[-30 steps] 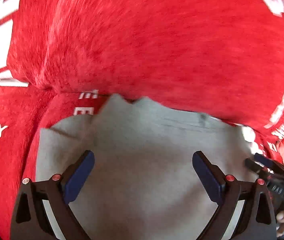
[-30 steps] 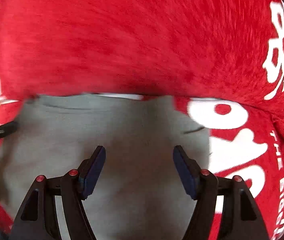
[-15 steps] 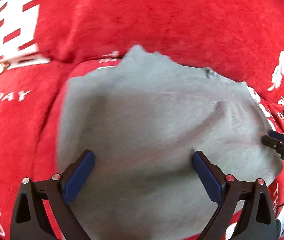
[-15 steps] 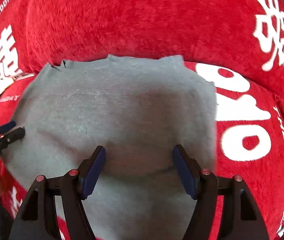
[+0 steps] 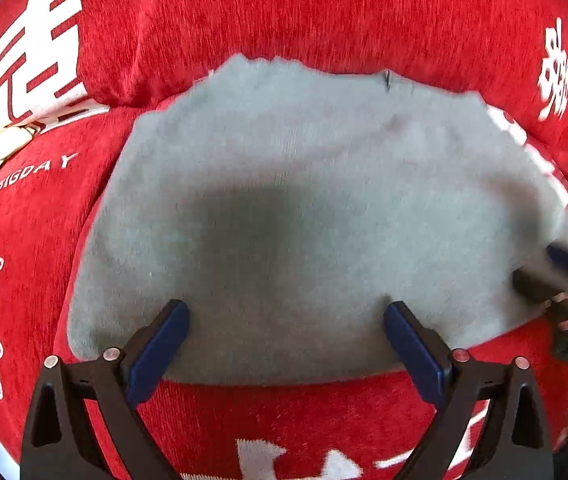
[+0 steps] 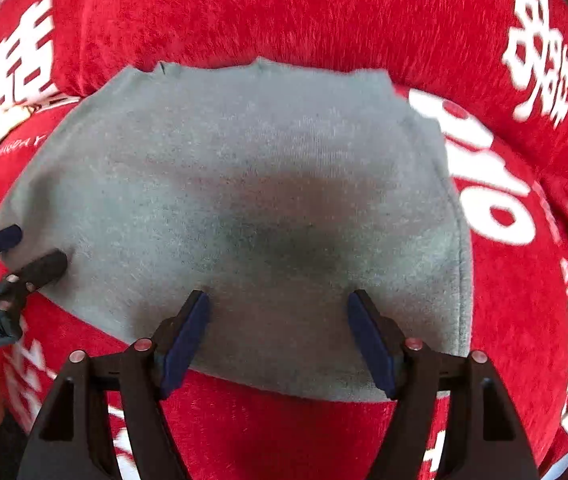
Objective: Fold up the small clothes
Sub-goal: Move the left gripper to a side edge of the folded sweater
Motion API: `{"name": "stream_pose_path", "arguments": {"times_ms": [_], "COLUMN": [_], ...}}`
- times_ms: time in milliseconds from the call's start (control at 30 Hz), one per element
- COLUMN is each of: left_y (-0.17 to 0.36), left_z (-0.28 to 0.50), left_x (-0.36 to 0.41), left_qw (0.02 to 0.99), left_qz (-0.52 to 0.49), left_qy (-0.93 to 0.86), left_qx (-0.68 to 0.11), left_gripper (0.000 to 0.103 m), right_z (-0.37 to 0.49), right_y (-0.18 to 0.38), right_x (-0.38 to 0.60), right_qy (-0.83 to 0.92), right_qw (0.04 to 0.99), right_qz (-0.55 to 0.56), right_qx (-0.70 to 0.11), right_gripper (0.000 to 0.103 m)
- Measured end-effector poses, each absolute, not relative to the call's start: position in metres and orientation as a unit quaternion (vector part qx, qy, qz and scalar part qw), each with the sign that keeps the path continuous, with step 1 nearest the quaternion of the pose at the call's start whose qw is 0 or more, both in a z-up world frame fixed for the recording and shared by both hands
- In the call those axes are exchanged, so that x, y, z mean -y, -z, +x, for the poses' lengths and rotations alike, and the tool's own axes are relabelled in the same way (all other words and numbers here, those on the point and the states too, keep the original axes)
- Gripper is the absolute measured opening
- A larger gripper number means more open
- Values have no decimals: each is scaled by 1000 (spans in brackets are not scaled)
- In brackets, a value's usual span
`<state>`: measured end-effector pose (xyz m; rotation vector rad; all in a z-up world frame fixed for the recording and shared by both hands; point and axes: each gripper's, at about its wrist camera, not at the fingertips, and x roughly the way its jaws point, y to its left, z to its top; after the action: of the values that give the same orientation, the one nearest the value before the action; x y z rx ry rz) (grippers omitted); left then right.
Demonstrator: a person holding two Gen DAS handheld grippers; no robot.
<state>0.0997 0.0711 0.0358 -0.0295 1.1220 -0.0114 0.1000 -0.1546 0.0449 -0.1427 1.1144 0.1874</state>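
With the grey garment lying flat on the red printed cover, we hold the left gripper and right gripper above its near edge — fingers spread, gripping nothing — so the next fold calls for pinching that hem.

We read white print on the red cover: "BIGDAY" at nine o'clock in the left wrist view, "THE BIGD" running off at two o'clock. Large white double-happiness characters stood at ten and two o'clock in both views. The small label on the left gripper's body was too blurred to read.
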Motion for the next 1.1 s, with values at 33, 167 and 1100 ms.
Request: {"name": "stream_pose_path", "arguments": {"times_ms": [33,167,1100], "left_y": [-38,-39,-35], "left_z": [94,86,128], "left_x": [-72,-82,-157], "left_qw": [853,847,850], "left_qz": [-13,-23,-90], "left_qy": [3,-2,-35], "left_qx": [-522,-532,-518], "left_gripper": [101,101,101], "right_z": [96,89,113], "right_y": [-44,-46,-92], "right_x": [158,182,150], "right_qy": [-86,-70,-90], "right_qw": [844,843,859], "right_qz": [-67,-43,-17], "right_qx": [-525,-532,-503], "right_gripper": [78,78,79]}}
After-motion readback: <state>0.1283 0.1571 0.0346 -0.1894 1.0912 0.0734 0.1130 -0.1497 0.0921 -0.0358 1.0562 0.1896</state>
